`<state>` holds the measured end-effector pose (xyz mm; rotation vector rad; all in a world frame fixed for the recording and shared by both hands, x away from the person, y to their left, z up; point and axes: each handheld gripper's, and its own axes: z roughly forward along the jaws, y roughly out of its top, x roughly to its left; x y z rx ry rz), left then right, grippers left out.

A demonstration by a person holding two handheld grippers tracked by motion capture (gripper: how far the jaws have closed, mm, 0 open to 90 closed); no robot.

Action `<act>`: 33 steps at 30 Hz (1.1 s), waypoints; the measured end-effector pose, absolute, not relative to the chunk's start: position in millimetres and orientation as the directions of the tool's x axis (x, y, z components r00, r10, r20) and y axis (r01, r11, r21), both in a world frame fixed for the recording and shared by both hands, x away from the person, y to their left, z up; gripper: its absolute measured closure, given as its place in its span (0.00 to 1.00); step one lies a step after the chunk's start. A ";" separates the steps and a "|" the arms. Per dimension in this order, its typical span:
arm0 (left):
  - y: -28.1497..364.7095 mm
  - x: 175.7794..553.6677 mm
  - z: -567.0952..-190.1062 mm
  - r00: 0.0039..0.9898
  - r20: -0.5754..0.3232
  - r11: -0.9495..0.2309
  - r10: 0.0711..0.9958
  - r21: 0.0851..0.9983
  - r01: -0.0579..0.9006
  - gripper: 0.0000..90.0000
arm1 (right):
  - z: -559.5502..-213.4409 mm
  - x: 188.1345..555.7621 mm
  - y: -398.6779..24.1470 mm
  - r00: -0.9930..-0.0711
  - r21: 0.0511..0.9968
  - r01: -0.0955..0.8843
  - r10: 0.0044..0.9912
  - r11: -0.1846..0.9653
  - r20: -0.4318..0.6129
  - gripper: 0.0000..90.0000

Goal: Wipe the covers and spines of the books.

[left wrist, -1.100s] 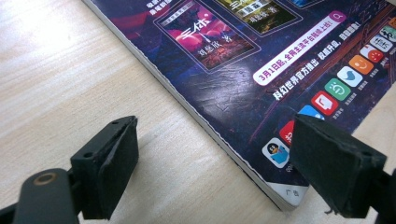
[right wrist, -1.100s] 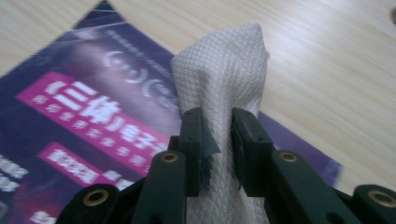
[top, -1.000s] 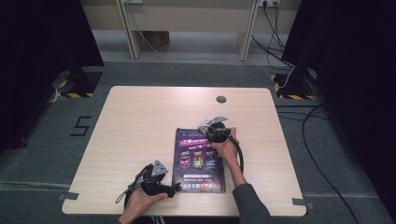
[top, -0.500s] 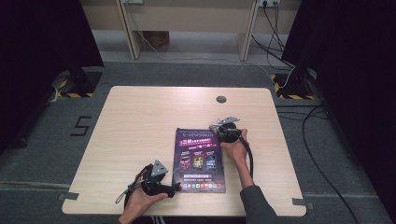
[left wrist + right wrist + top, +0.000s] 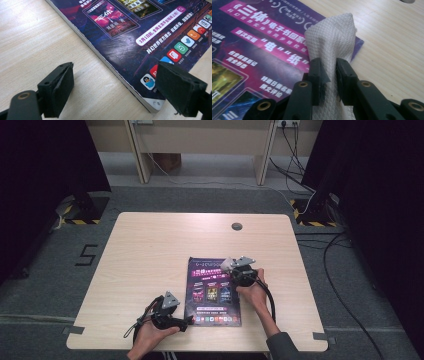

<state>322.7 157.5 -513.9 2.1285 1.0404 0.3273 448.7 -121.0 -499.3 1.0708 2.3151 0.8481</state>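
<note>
White, quilted paper cloth (image 5: 332, 45) is pinched between the narrow jaws of the right gripper (image 5: 328, 72), and its free end stands up above the pads; this grip leaves a soft bunch in front, which I judge is meant for wiping the cover below; the cloth is over the far right corner of the magazine (image 5: 214, 290), where the purple cover meets the bare wooden table (image 5: 150, 250); the magazine lies flat near the front edge of the table, its glossy dark cover with pink titles facing up; the left gripper (image 5: 115, 82) waits at the near left corner of the magazine, low on the table; its jaws stand wide and hold nothing, one pad on the wood side and the other over the printed corner; probably it is placed there to keep the magazine from sliding while the cloth rubs it, but it does not press on it now; a small round grommet (image 5: 237, 226) sits far behind, well apart.
</note>
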 end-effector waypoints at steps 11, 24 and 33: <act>157.8 323.1 -514.0 0.639 -0.087 -0.404 0.764 0.707 0.580 0.16 | -500.6 437.3 -77.5 -0.676 0.697 0.479 0.731 0.533 -0.095 0.84; 157.5 322.3 -514.0 0.638 -0.084 -0.402 0.766 0.711 0.576 0.16 | -503.3 406.3 -20.5 -0.788 0.709 0.387 0.611 0.590 -0.079 0.83; 157.1 321.8 -513.9 0.637 -0.082 -0.402 0.767 0.712 0.576 0.16 | -503.3 388.8 -17.3 -0.832 0.707 0.352 0.551 0.613 -0.063 0.83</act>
